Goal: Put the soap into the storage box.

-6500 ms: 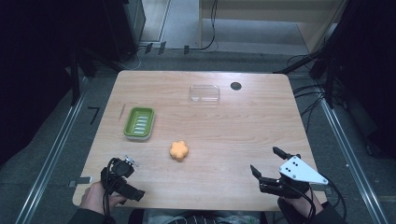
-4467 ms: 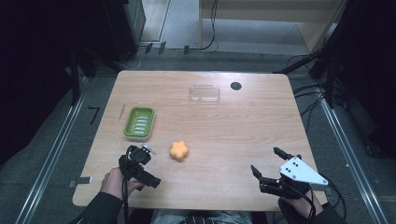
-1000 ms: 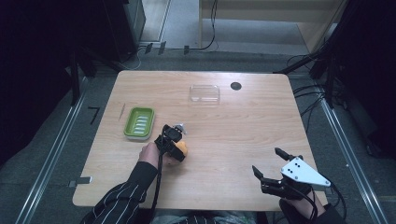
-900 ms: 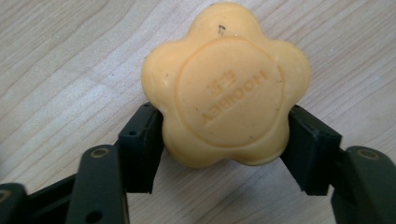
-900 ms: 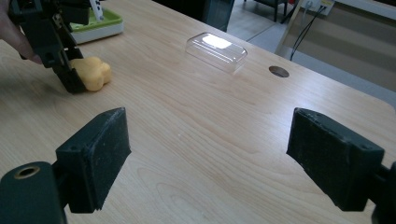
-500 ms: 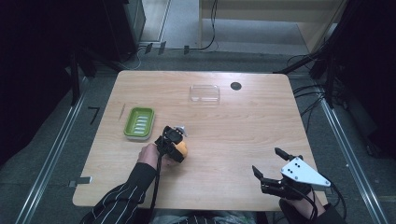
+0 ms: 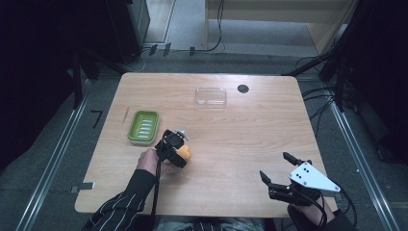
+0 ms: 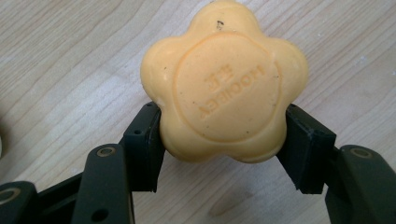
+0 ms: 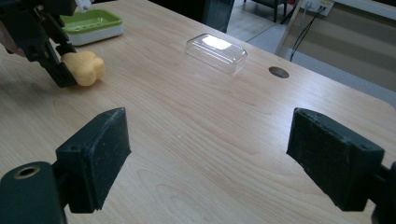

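An orange flower-shaped soap (image 8: 224, 84) lies on the wooden table (image 7: 250, 130), left of middle. My left gripper (image 8: 224, 128) is shut on it, one black pad pressed against each side. From above, the left gripper (image 7: 175, 149) covers most of the soap (image 7: 185, 154), with the hand just behind it. My right gripper (image 7: 274, 165) hovers near the front right edge, open, with nothing between its pads. Across its wide-apart jaws, the right gripper view looks at the soap (image 9: 86, 67) held by the left gripper (image 9: 51, 51).
A green soap dish (image 7: 143, 126) sits just beyond and left of the soap, also seen as the green dish (image 9: 91, 22). A clear plastic lid (image 7: 210, 96) lies at the back middle beside a dark round hole (image 7: 243, 88).
My left gripper came from the front left edge to the soap and shut on it. Over the last second it hardly shifted. The right gripper stayed put.
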`<state>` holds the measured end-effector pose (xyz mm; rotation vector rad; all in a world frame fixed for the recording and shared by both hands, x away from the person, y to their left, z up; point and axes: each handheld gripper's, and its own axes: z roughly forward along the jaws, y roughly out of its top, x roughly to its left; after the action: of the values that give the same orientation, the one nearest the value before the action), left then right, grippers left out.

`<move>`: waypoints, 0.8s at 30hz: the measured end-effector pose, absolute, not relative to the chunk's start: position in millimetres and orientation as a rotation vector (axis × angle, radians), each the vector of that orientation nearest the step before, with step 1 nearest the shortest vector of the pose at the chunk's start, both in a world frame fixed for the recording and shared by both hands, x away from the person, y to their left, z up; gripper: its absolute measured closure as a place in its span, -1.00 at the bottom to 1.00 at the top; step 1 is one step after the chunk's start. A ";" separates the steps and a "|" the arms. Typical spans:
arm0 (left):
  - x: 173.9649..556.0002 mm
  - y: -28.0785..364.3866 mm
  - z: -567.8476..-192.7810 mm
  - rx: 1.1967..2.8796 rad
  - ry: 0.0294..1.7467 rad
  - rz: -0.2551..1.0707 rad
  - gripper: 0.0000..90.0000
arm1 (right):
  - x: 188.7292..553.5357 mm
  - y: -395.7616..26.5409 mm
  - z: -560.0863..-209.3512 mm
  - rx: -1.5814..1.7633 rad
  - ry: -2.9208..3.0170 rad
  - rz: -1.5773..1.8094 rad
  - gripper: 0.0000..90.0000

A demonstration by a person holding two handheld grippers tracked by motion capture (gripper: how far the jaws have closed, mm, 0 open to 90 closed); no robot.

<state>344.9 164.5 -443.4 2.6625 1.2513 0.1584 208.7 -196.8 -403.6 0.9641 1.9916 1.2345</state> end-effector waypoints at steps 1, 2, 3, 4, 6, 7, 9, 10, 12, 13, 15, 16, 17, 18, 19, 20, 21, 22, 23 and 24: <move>344.6 165.7 -442.8 2.669 1.253 0.160 -0.12 | 208.7 -197.1 -403.6 0.964 1.989 1.235 -0.70; 343.7 166.8 -442.9 2.660 1.256 0.169 -0.12 | 208.5 -197.2 -403.6 0.966 1.988 1.237 -0.70; 343.1 168.1 -442.6 2.661 1.264 0.161 -0.12 | 208.5 -197.4 -403.6 0.966 1.986 1.240 -0.70; 342.6 169.5 -442.2 2.662 1.261 0.163 -0.12 | 208.3 -197.5 -403.5 0.967 1.986 1.239 -0.70; 341.9 171.8 -441.2 2.664 1.268 0.158 -0.12 | 208.2 -197.1 -403.4 0.964 1.987 1.239 -0.70; 341.4 173.0 -440.9 2.662 1.269 0.162 -0.12 | 208.3 -197.0 -403.5 0.962 1.989 1.237 -0.70; 340.7 175.4 -439.5 2.665 1.274 0.156 -0.12 | 208.5 -197.1 -403.5 0.966 1.988 1.237 -0.70; 340.3 176.3 -439.3 2.663 1.278 0.163 -0.12 | 208.6 -197.2 -403.5 0.966 1.987 1.240 -0.70; 339.9 178.4 -438.7 2.661 1.279 0.165 -0.12 | 208.6 -197.3 -403.5 0.966 1.988 1.239 -0.70; 339.6 179.7 -438.2 2.657 1.282 0.172 -0.12 | 208.6 -197.2 -403.6 0.965 1.987 1.240 -0.70; 339.1 181.2 -437.1 2.656 1.285 0.166 -0.12 | 208.4 -197.3 -403.5 0.965 1.986 1.241 -0.70; 338.7 181.8 -436.7 2.655 1.285 0.175 -0.12 | 208.5 -197.2 -403.5 0.966 1.987 1.239 -0.70; 338.4 182.4 -436.0 2.655 1.284 0.173 -0.12 | 208.6 -197.1 -403.5 0.966 1.988 1.238 -0.70; 338.1 182.9 -435.4 2.653 1.285 0.172 -0.12 | 208.6 -197.1 -403.5 0.965 1.988 1.238 -0.70; 337.7 183.8 -434.7 2.651 1.286 0.170 -0.12 | 208.7 -197.1 -403.5 0.965 1.988 1.237 -0.70; 337.6 184.4 -434.3 2.651 1.285 0.170 -0.12 | 208.7 -197.0 -403.5 0.965 1.988 1.237 -0.70; 336.9 184.9 -433.9 2.649 1.290 0.180 -0.12 | 208.6 -197.1 -403.5 0.964 1.988 1.237 -0.70; 336.7 185.4 -433.6 2.650 1.290 0.180 -0.12 | 208.5 -197.1 -403.5 0.966 1.988 1.239 -0.70; 336.5 186.4 -433.2 2.655 1.289 0.177 -0.12 | 208.4 -197.1 -403.4 0.966 1.986 1.240 -0.70; 336.1 187.0 -433.0 2.656 1.293 0.180 -0.12 | 208.5 -197.2 -403.4 0.964 1.986 1.241 -0.70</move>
<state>336.1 187.0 -433.0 2.6556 1.2934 0.1800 208.5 -197.2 -403.4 0.9642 1.9863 1.2413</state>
